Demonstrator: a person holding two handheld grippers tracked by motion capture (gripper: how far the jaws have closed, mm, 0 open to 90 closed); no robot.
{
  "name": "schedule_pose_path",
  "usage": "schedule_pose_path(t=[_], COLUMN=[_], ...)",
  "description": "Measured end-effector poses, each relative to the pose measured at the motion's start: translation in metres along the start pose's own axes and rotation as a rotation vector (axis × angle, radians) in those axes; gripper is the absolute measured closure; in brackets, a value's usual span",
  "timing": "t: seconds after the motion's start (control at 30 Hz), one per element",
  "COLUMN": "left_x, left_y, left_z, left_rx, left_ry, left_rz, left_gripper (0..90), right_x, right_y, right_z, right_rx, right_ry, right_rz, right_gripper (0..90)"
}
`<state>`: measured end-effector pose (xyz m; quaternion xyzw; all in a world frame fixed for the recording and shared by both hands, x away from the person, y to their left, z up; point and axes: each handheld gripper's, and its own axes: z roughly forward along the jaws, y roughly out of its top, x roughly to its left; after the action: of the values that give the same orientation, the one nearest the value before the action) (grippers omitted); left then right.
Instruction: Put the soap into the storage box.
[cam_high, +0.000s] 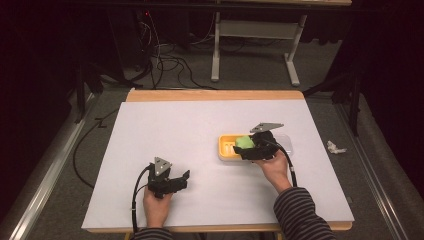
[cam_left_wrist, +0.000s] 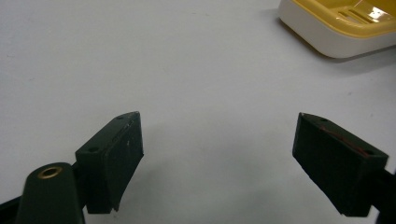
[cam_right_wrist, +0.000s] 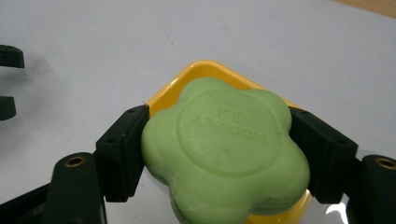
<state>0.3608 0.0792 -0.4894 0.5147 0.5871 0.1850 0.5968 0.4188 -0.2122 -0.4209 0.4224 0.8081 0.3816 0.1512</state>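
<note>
A green flower-shaped soap bar sits between the black jaws of my right gripper, and both pads press on its sides. The soap hangs over a yellow soap dish with a white base, right of the table's middle. My right gripper reaches over the dish from its right. My left gripper rests near the table's front left, pointing right, jaws wide apart with nothing between them. The dish's corner lies ahead of it to the upper right.
A white sheet covers the wooden table. A crumpled white scrap lies on the floor to the right. Cables and another table's legs stand beyond the far edge. The left gripper's jaw tips appear at the left edge of the right gripper view.
</note>
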Motion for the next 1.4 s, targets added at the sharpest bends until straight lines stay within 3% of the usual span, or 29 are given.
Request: schedule_pose_path(t=[0.5,1.13,1.4], left_x=[0.000,0.000,0.000], left_y=[0.000,-0.001,0.000], left_z=[0.001,0.000,0.001], left_rx=[0.002,0.005,0.003], left_ry=[0.005,0.004,0.013], left_rz=[0.001,0.009,0.007], left_gripper=[17.6,18.1,17.9], right_x=[-0.003,0.000,0.001], right_y=[0.001,0.002,0.006], right_z=[0.027,0.041,0.030], right_rx=[0.035,0.082,0.020], right_ry=[-0.007,-0.050,-0.060], right_rz=[0.012,0.011,0.003], right_gripper=[27.1,26.5,30.6])
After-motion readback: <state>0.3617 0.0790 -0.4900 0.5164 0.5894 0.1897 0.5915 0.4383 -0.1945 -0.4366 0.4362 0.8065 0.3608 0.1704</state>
